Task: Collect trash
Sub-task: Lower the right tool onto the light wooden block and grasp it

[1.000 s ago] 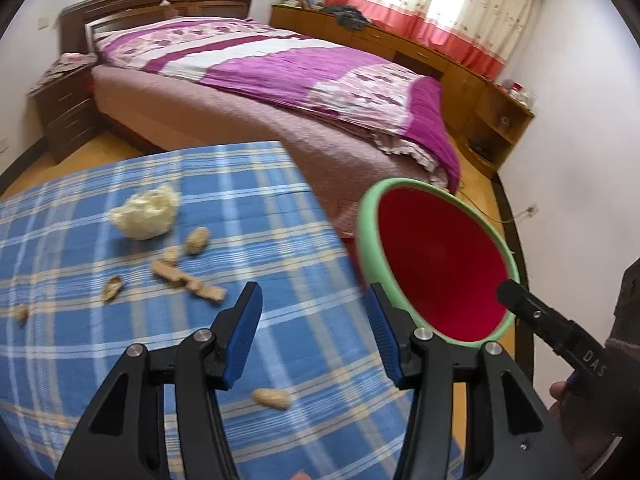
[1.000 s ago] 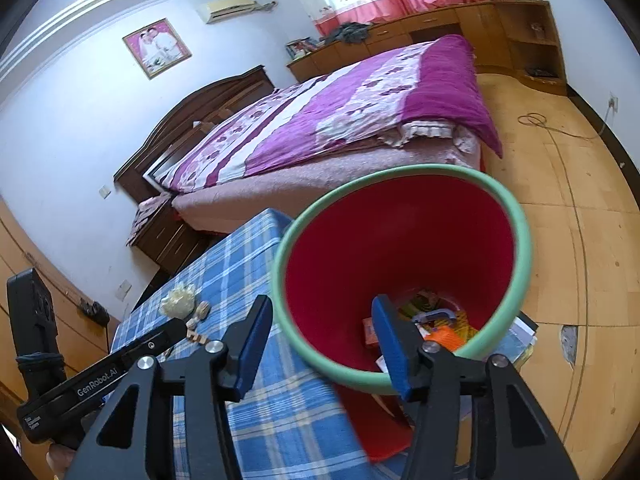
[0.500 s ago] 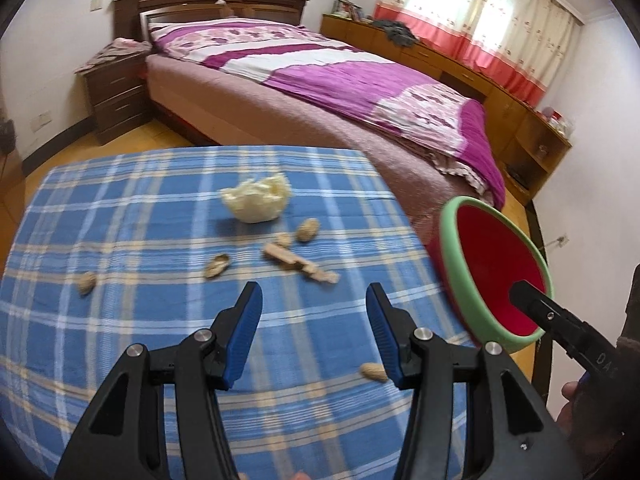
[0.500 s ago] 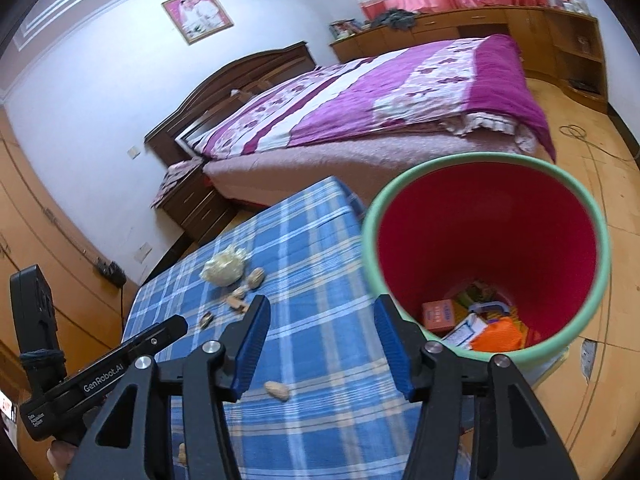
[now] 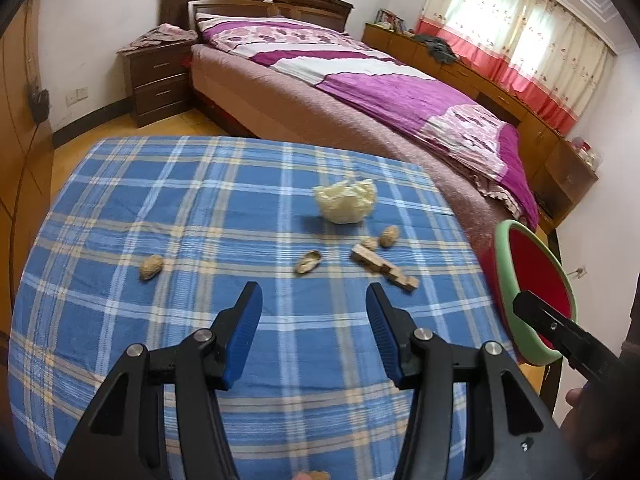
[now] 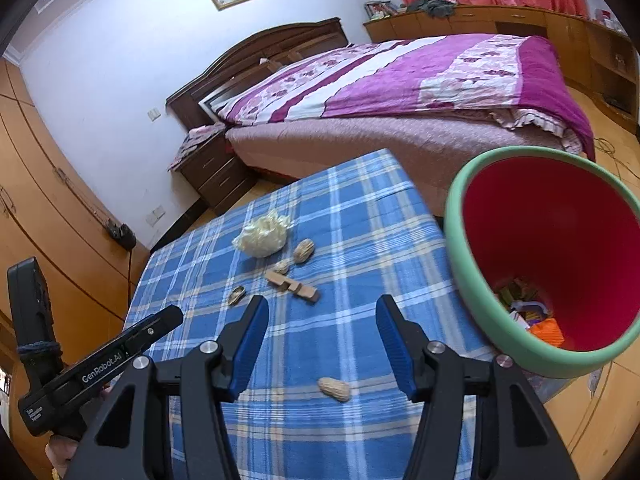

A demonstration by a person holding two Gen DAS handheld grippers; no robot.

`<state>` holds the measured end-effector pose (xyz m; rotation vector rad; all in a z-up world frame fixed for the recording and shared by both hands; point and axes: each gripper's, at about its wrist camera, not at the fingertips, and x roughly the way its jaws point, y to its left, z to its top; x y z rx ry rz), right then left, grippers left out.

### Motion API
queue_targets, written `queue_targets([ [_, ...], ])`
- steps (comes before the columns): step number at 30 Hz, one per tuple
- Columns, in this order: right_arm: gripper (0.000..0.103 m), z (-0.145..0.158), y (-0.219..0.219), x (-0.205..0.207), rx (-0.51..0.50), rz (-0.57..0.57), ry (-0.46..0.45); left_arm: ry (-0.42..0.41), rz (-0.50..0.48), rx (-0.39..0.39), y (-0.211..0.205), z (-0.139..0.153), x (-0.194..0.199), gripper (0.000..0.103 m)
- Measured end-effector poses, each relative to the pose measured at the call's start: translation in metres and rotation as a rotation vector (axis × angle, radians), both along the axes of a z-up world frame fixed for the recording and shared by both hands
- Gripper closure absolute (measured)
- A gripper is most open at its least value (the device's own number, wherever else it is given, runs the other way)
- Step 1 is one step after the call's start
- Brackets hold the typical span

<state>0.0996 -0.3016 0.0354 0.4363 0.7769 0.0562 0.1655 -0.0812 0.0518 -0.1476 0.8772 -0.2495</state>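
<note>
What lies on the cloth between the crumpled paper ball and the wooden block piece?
In the right wrist view, two peanuts: one whole beside the paper ball, and a smaller one touching the wooden block piece.

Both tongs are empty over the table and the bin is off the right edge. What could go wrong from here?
The peanut shells lie flat on the checked cloth, so the left tongs might pinch fabric. The wooden piece is long and could hang crooked. The bin stands beside the table, so the carry could spill.
</note>
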Motion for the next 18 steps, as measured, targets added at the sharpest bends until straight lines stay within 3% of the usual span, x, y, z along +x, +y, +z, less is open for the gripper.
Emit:
queue_targets([
  [18,0.043,-0.024,0.034,0.048,-0.061,0.1,0.063,0.047,0.065,0.009,0.02,-0.029,0.024,0.049],
])
